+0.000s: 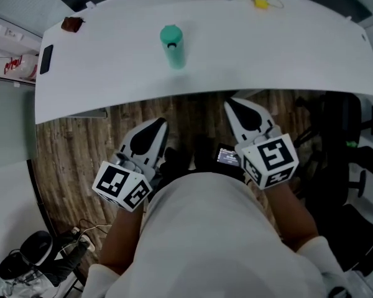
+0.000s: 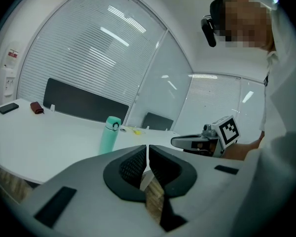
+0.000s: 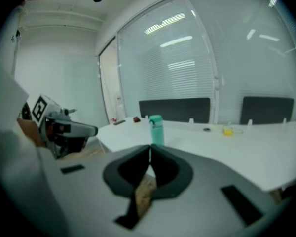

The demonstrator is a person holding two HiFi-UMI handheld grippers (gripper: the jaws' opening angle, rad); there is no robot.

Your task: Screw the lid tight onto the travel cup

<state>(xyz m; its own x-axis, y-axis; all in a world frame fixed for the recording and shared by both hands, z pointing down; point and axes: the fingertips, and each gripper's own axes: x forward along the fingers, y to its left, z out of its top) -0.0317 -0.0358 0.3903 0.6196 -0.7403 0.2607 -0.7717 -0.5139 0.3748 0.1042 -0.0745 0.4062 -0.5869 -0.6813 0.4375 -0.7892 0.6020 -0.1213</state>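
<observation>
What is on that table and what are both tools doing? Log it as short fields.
cup: upright on the table, far from both tools
lid: on the cup; how tight cannot be told
left tool: shut, empty, short of the table edge
right tool: shut, empty, short of the table edge
other items: phone, small yellow thing

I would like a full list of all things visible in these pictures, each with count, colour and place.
travel cup: one, mint green, upright on the table
table: one, white, ahead of the person
phone: one, black, table's left edge
small brown object: one, table's far left corner
small yellow object: one, table's far edge
floor: wood pattern, below the grippers
left gripper: white and black, shut, empty
right gripper: white and black, shut, empty
</observation>
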